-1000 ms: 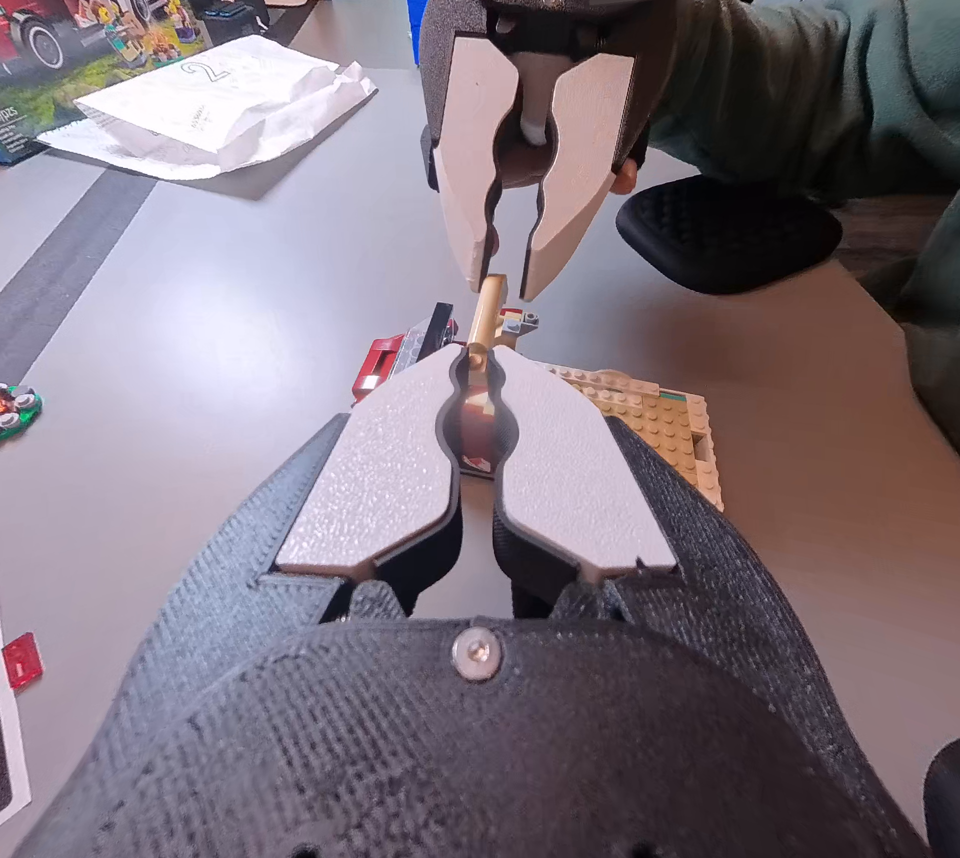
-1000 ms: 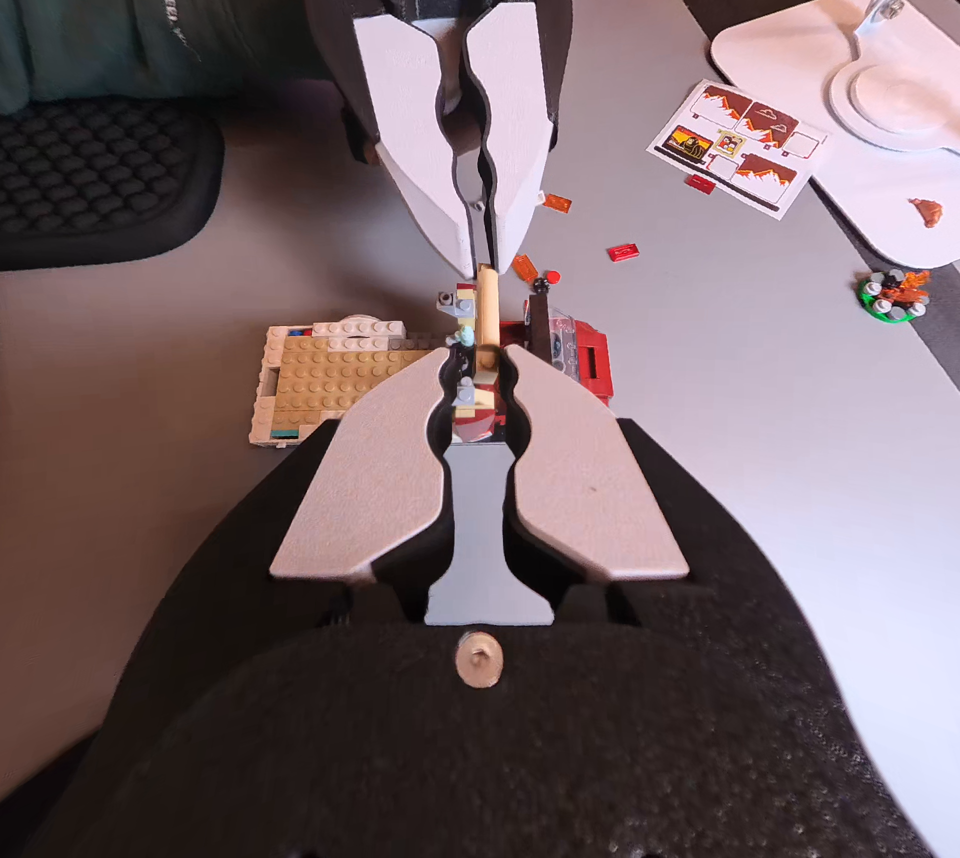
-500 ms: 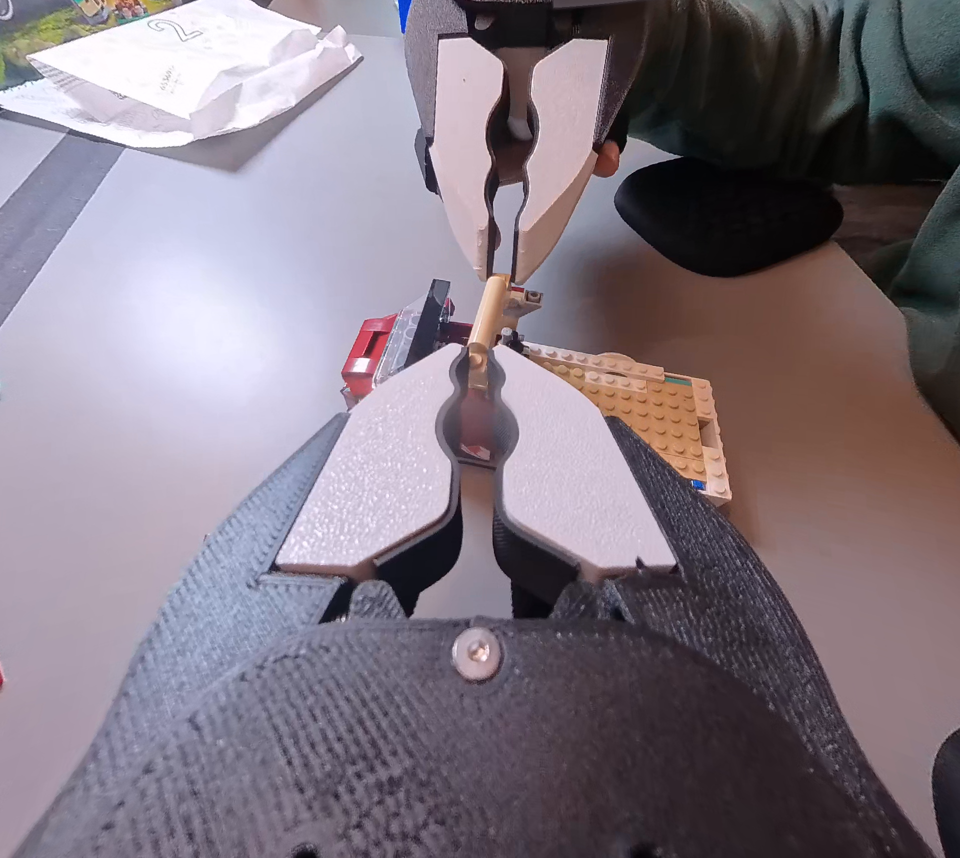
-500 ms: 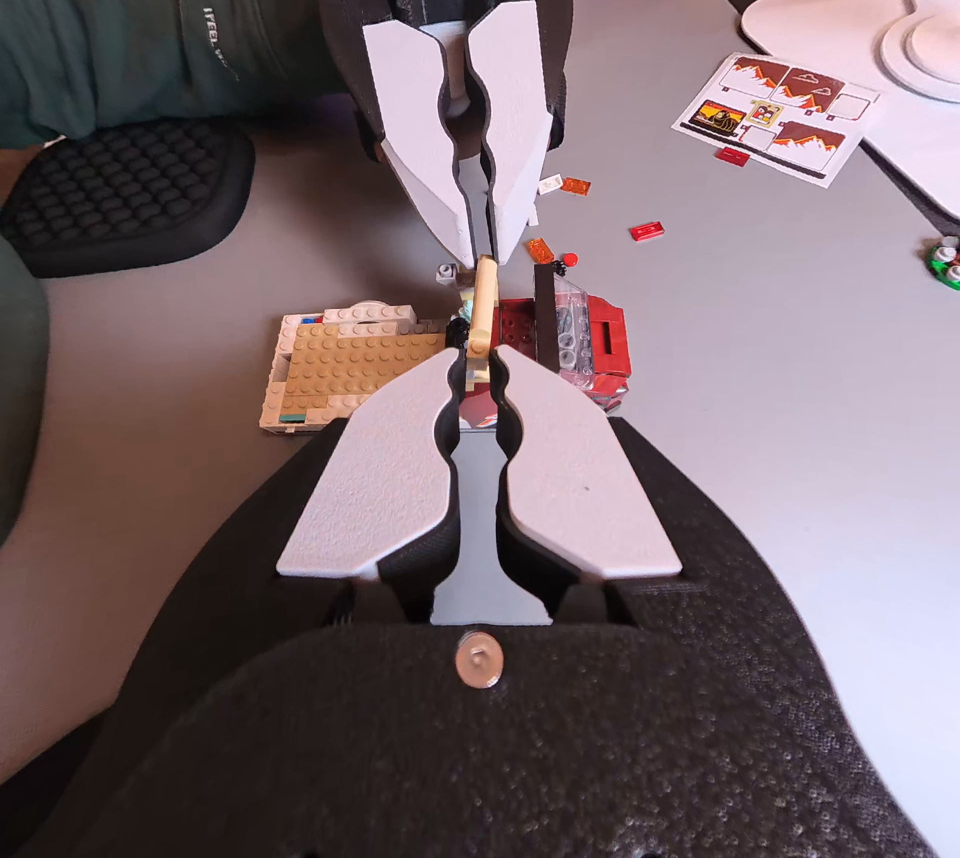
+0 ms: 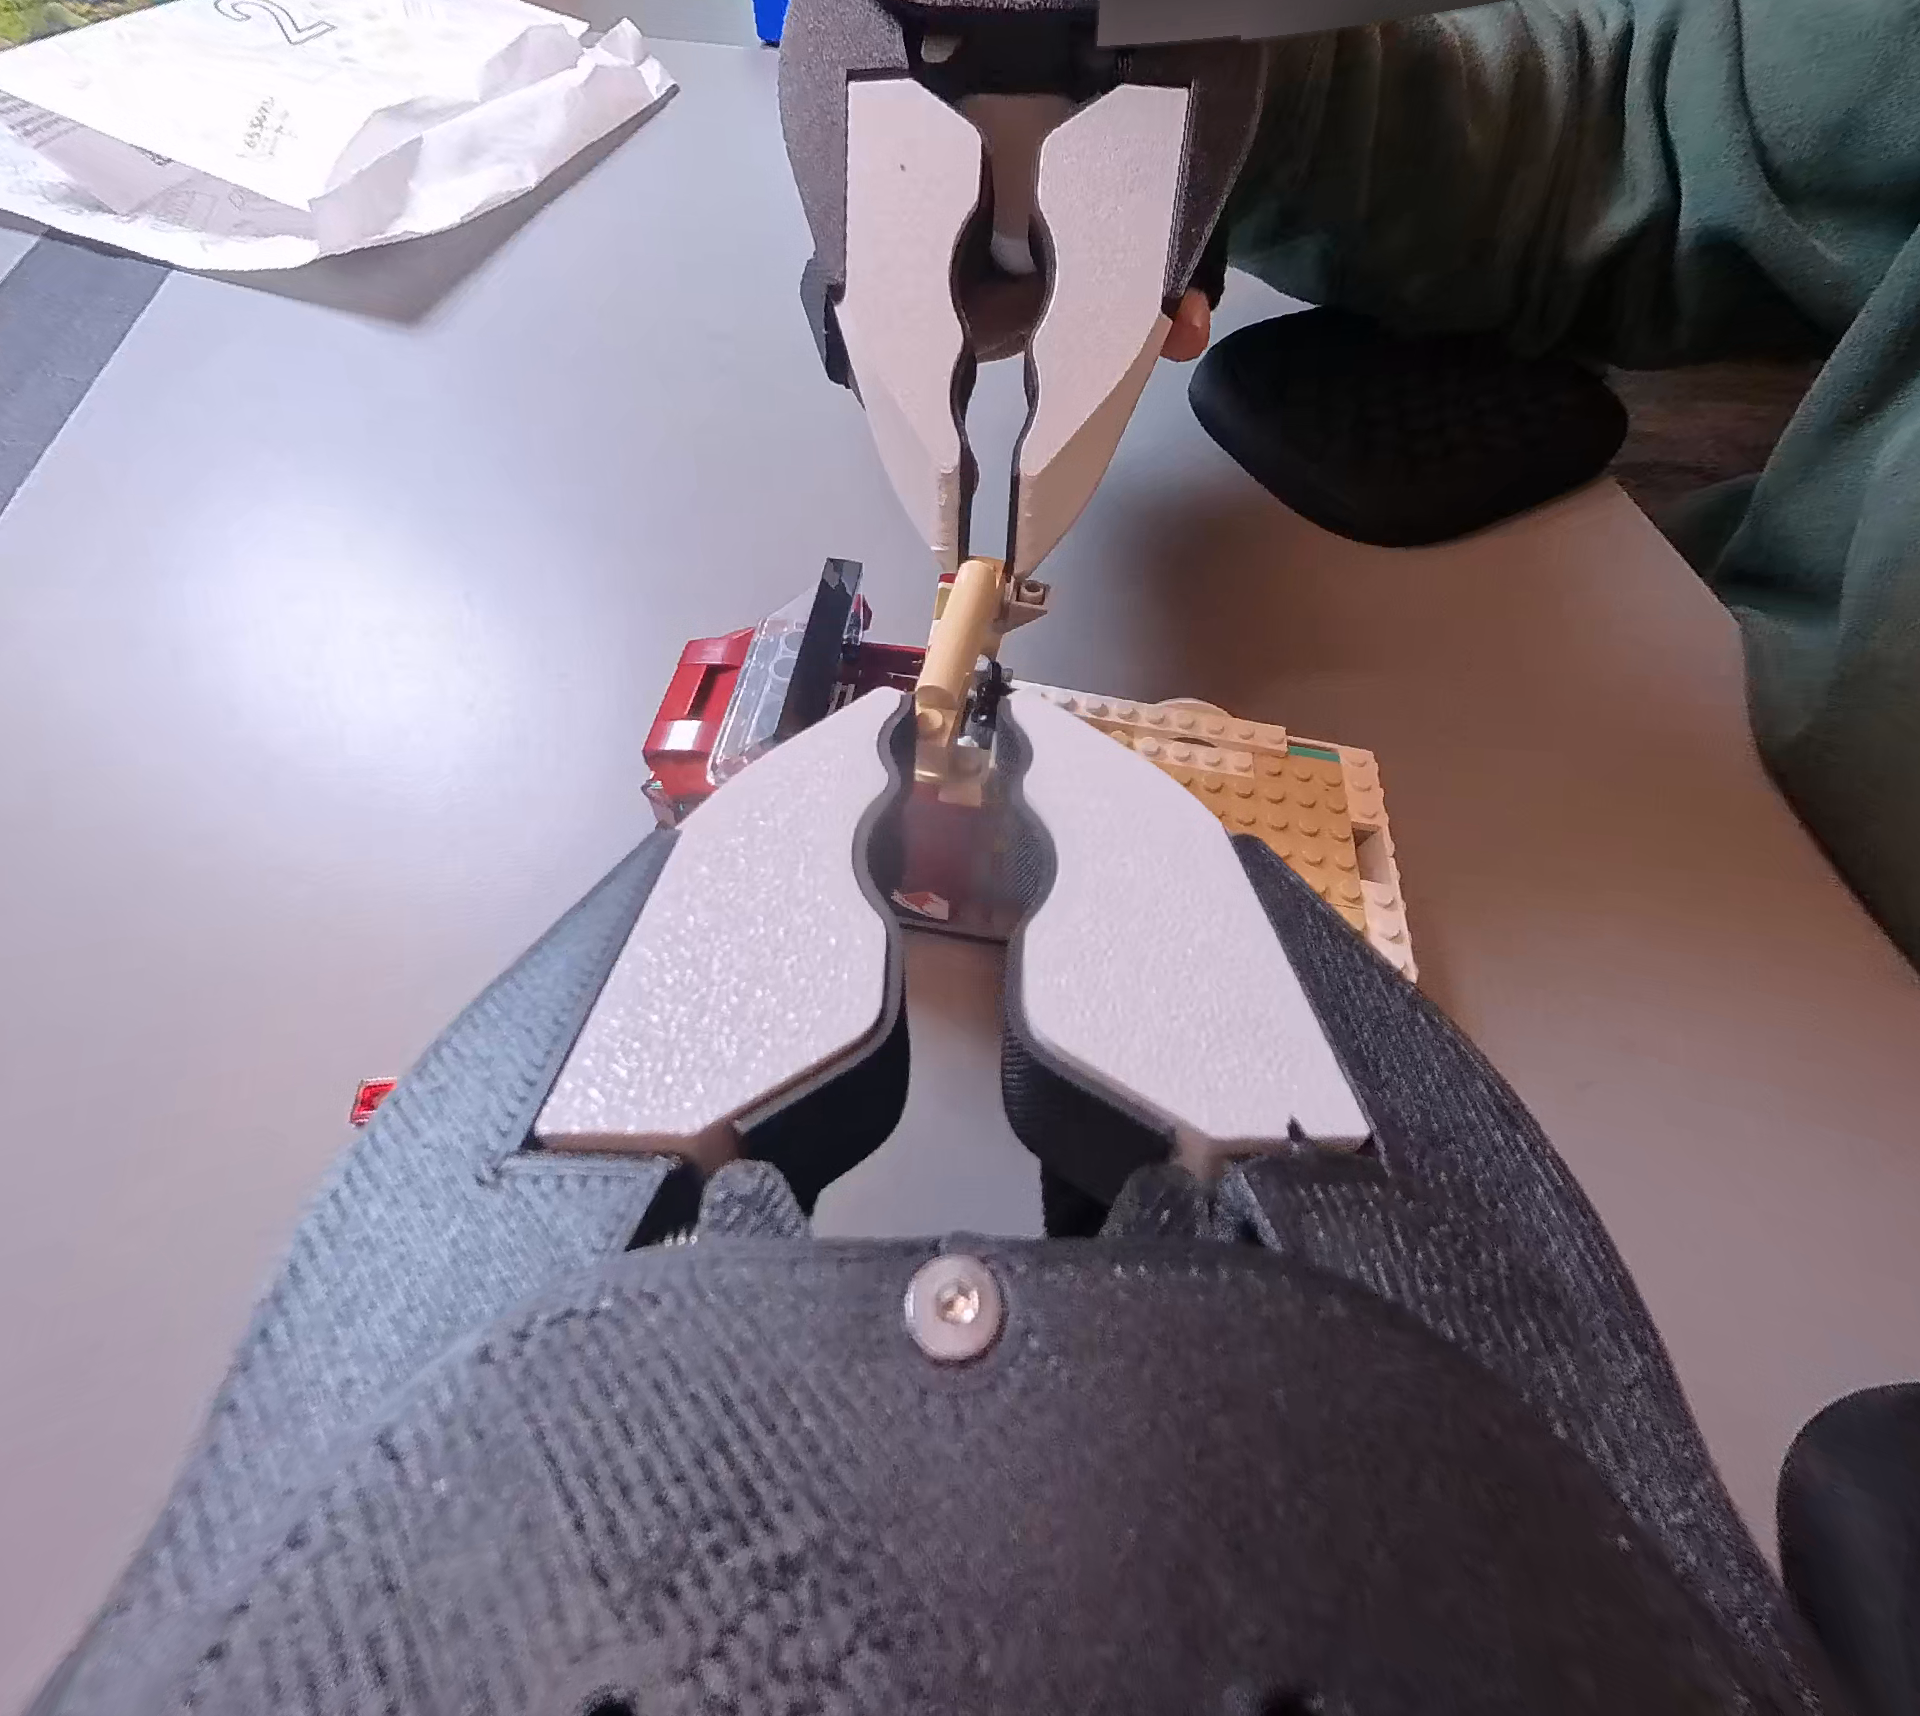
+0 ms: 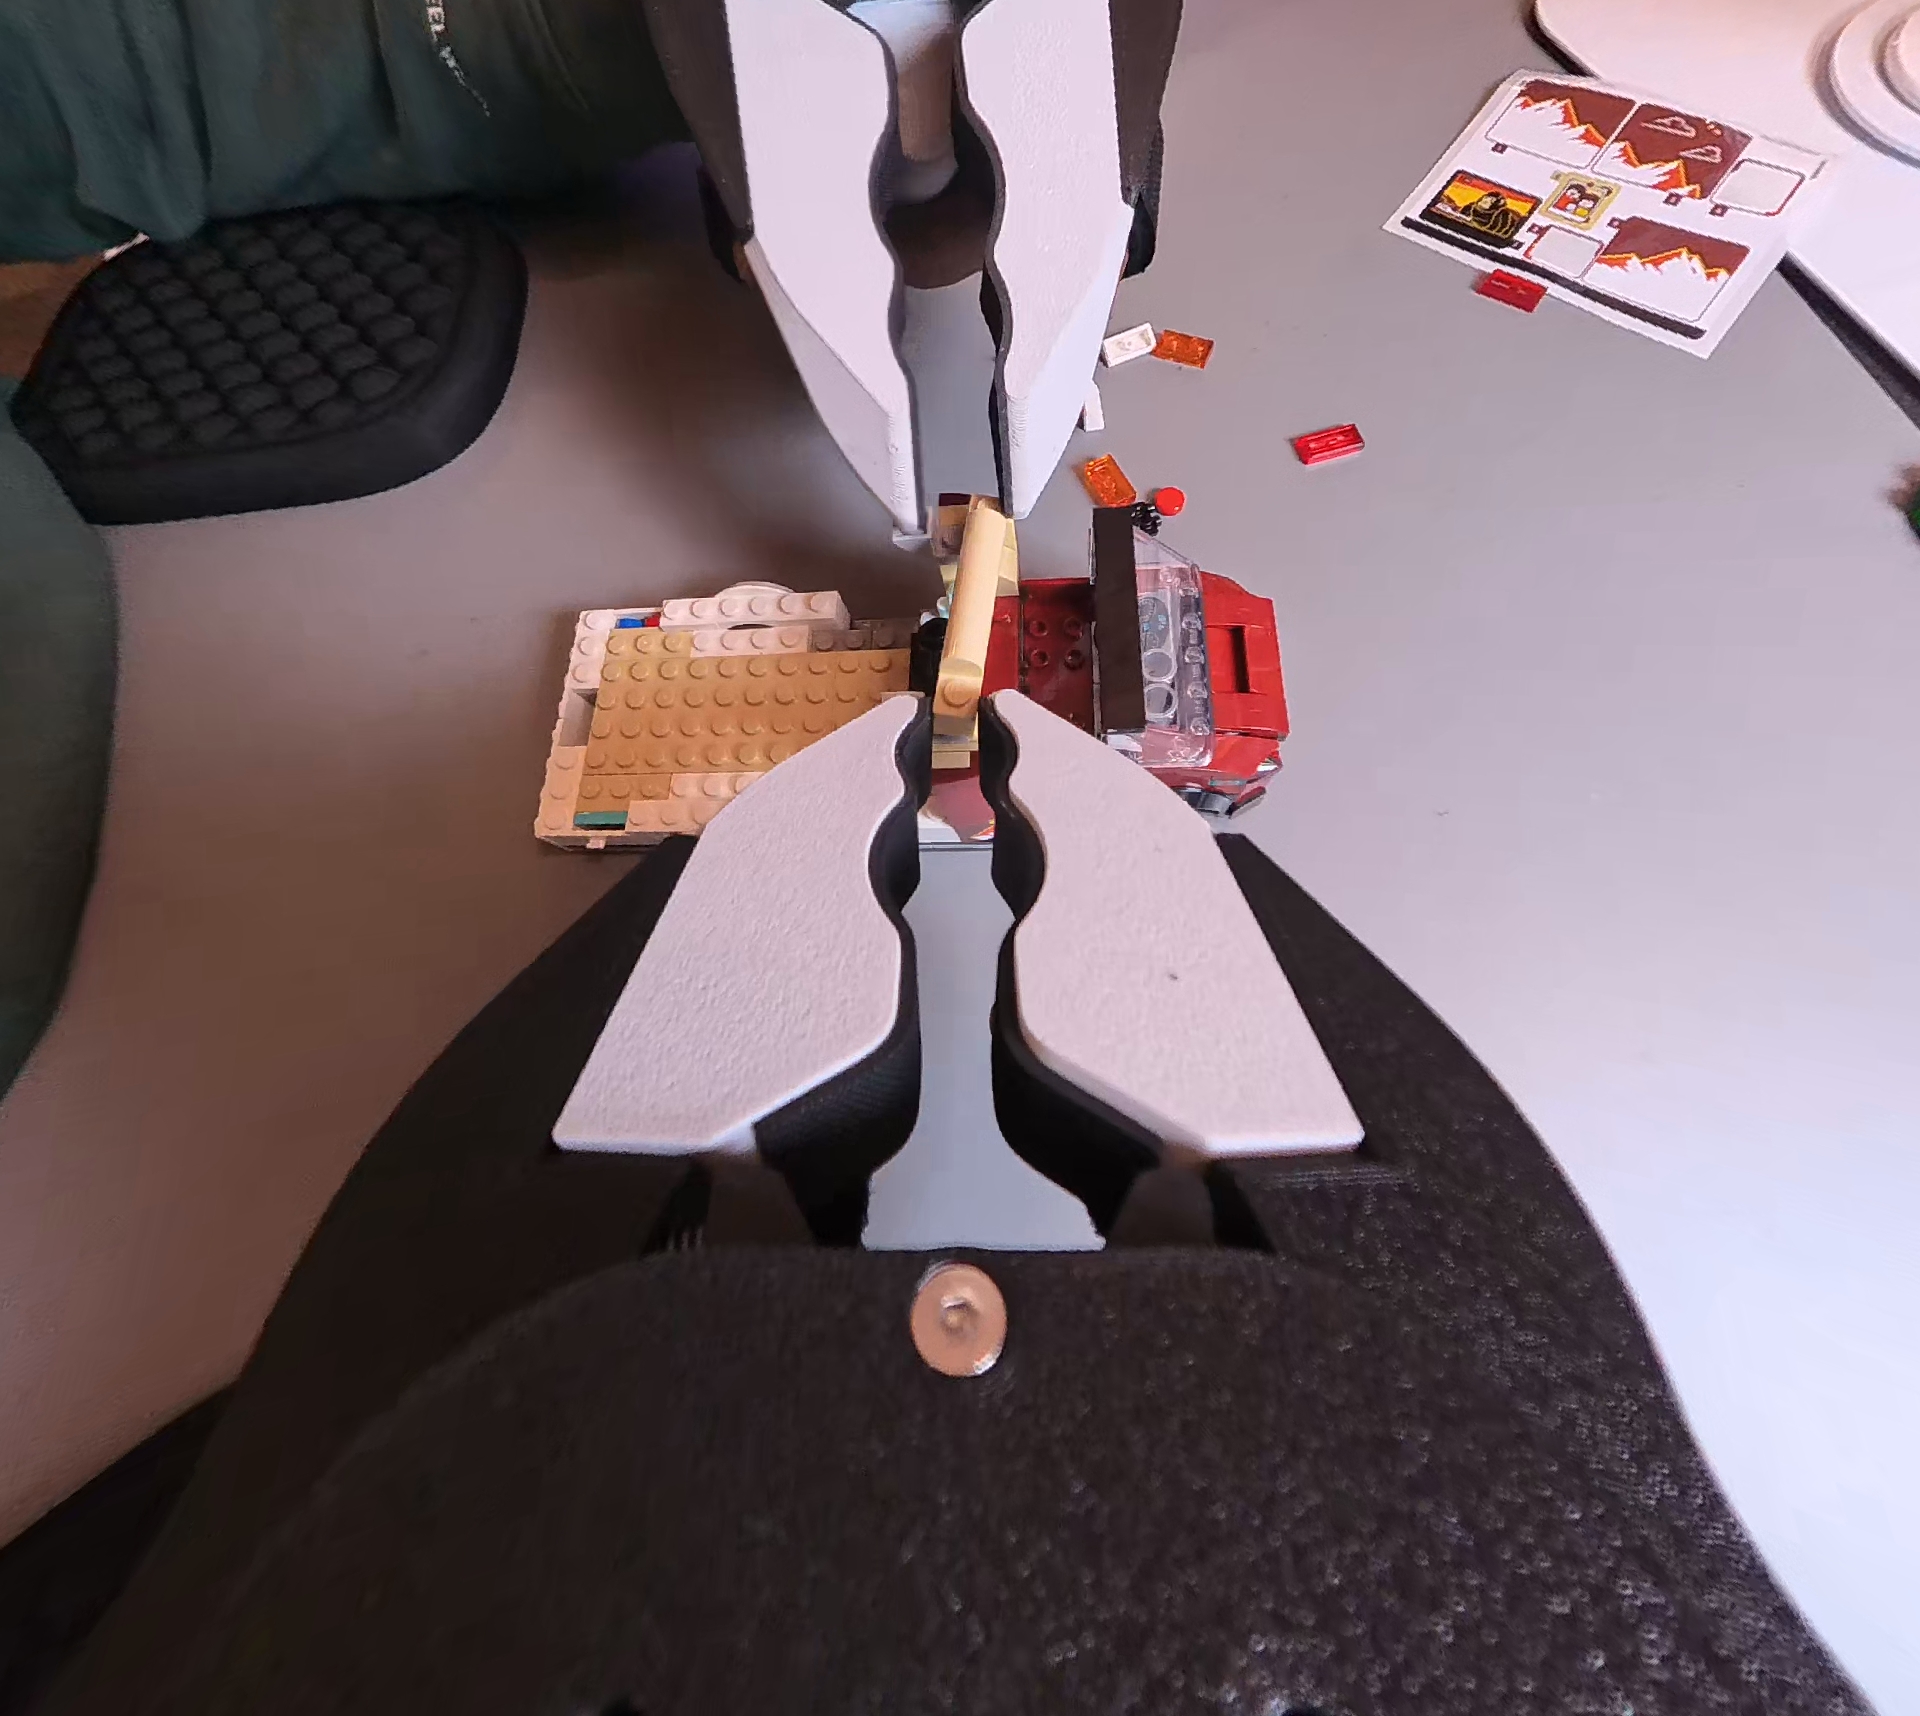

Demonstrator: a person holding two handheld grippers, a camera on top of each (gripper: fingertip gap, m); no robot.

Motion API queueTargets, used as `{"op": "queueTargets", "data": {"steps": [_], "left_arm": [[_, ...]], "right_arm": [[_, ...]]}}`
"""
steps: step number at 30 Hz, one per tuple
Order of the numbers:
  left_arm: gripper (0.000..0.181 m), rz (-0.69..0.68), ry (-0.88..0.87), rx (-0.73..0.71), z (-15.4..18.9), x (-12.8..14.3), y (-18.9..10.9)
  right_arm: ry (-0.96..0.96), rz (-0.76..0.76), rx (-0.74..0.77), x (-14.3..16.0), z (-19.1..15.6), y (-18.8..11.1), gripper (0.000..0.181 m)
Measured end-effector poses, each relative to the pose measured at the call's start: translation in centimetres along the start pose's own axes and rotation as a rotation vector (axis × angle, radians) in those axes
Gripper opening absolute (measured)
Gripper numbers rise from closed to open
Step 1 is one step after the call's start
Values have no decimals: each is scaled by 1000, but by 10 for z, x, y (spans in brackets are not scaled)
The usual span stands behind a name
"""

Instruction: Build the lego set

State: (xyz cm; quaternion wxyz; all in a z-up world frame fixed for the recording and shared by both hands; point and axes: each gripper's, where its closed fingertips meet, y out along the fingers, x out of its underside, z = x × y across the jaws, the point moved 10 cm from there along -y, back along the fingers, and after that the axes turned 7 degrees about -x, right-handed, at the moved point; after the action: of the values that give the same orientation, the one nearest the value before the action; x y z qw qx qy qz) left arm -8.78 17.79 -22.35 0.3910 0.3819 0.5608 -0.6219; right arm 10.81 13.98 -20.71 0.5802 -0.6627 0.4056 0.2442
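Could go wrong at the grip handover. Left hand-held gripper (image 5: 951,731) narrowly apart, tips flanking the near end of the tan bar (image 5: 961,638) with a sliver of gap showing. Right hand-held gripper (image 6: 953,710) looks pinched on the opposite end. With only one firm pinch on so thin a piece, likely to twist or pop off its clip if pushed off-axis. Pressing down hard might also split the half-built model at the seam below, and a slip could send the bar skidding across the tabletop (image 5: 416,627) toward the loose red tile (image 6: 1325,445) at 2 o'clock.

In the left wrist view, left to right:
- white paper bag (image 5: 312,108) far off at 10 o'clock
- red cab (image 5: 707,710) with its clear windscreen, just left of centre
- the slim, round, pale tan bar, tilted up over the join at centre
- flat tan studded plate (image 5: 1299,793) with cream edging, at 3 o'clock

Lies flat on the tabletop between both grippers — roofless, plainly unfinished.
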Motion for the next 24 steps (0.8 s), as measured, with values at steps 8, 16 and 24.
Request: {"op": "queueTargets", "data": {"steps": [8,16,24], "left_arm": [[26,-30,-16,42,3,-2,-5],[24,-14,11,11,5,-4,-10],[14,-20,-55,25,-5,-2,-4]], "right_arm": [[-10,-11,-9,-1,0,0,8],[-17,-6,-21,0,1,0,8],[-25,7,-34,1,2,0,8]]}}
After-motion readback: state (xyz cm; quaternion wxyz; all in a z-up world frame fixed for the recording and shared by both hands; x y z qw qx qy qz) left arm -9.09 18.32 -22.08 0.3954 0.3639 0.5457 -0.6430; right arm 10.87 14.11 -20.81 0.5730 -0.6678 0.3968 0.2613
